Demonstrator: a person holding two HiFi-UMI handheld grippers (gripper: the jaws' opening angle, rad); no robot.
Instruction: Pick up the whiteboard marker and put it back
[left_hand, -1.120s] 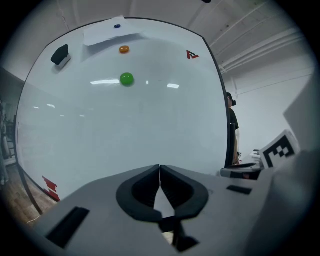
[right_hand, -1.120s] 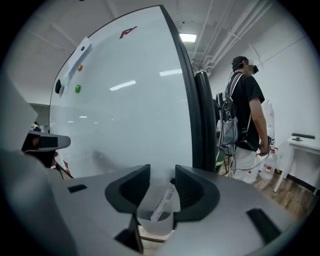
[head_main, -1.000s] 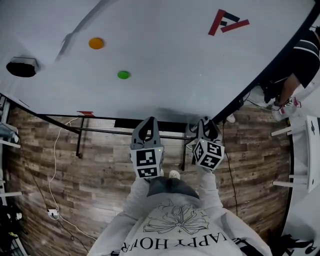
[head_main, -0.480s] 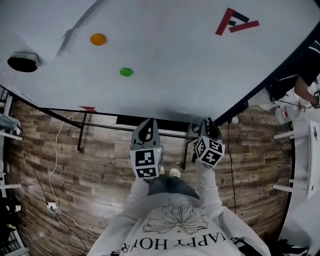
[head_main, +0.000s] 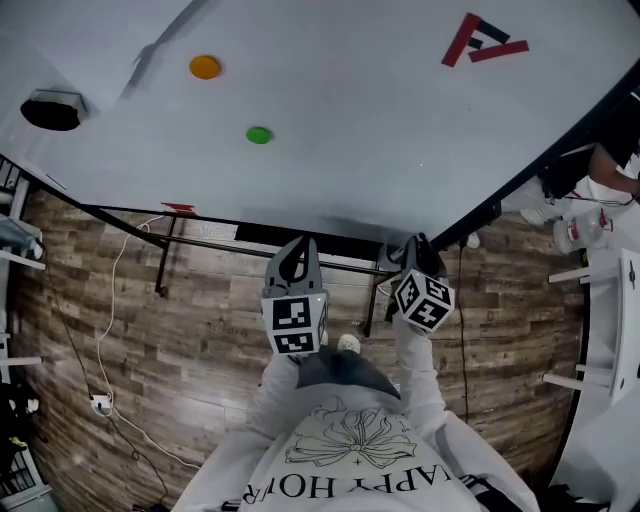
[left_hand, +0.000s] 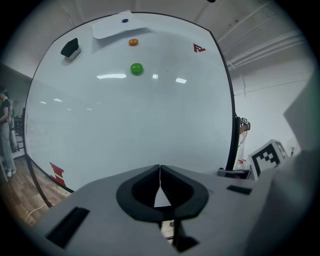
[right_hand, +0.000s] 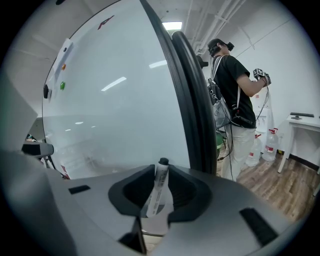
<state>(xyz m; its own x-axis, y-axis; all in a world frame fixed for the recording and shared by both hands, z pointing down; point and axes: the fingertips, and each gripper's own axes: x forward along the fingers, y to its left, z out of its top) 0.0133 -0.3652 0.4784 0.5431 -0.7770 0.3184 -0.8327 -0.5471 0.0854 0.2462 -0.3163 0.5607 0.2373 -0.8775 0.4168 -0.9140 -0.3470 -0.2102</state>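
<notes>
Closing on the whiteboard marker (right_hand: 157, 195), the right gripper (right_hand: 161, 168) is pinching it just below the cap; its jaws have just been drawing in, and the barrel is standing nearly upright between them beside the whiteboard (right_hand: 115, 115) frame. The left gripper (left_hand: 160, 169) is idling, jaws pressed together and empty. To my eye, the pinch is needing to be squared and firmed before lifting, so the marker is not pivoting.
</notes>
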